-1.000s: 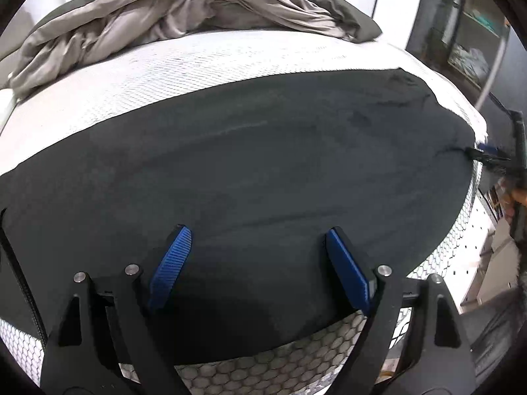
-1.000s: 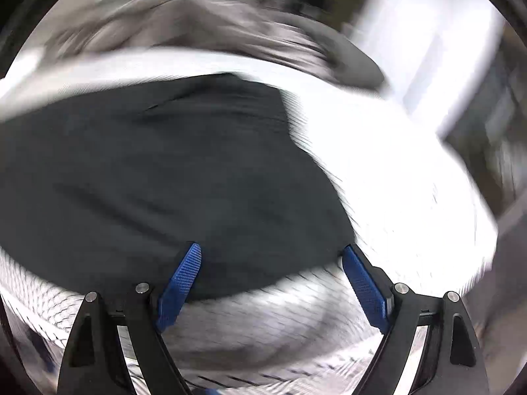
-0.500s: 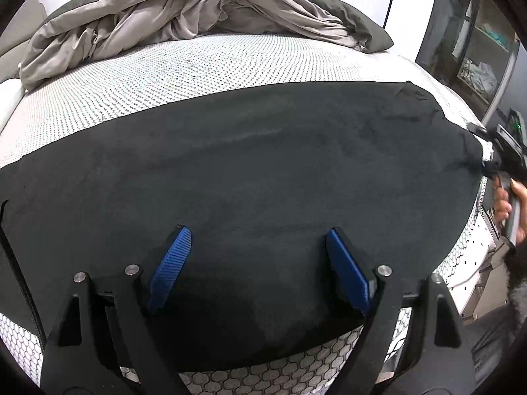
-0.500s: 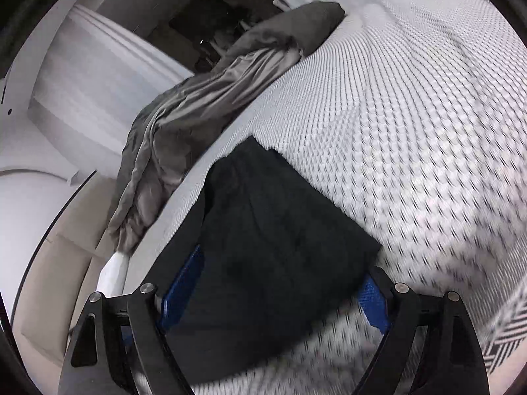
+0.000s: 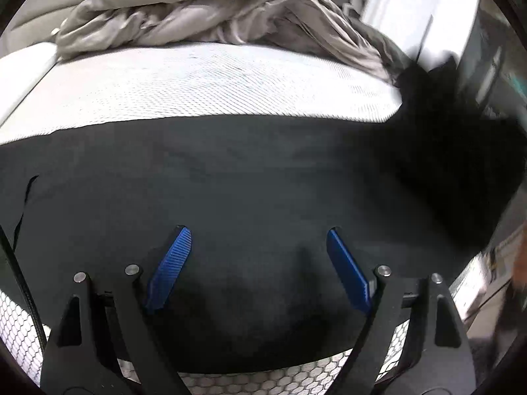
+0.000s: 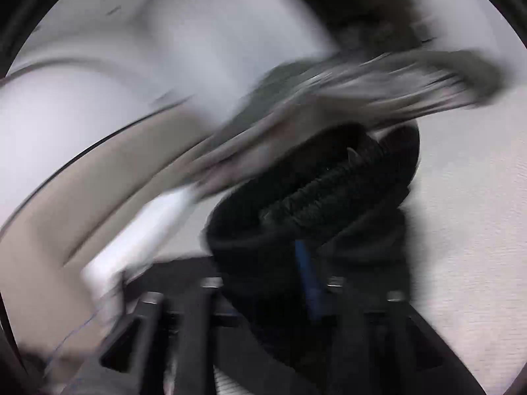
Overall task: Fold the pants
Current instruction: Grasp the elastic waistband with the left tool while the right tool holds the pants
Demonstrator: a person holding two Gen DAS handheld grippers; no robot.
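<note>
Black pants (image 5: 247, 177) lie spread across the near half of a white mattress (image 5: 197, 82). My left gripper (image 5: 257, 263) is open, its blue pads hovering over the near part of the pants. The pants' right end (image 5: 461, 151) is lifted off the bed and blurred. In the right wrist view my right gripper (image 6: 296, 279) is shut on the pants' elastic waistband (image 6: 329, 191), which bunches up in front of the camera. That view is heavily blurred.
A crumpled grey duvet (image 5: 214, 10) lies heaped along the far side of the bed; it also shows blurred in the right wrist view (image 6: 362, 82). A beige headboard (image 6: 66, 197) is at left there. Shelves stand at far right (image 5: 494, 65).
My right gripper closed on the waistband end and lifted it up off the mattress. My left gripper stayed open over the pants, tilting slightly toward the duvet.
</note>
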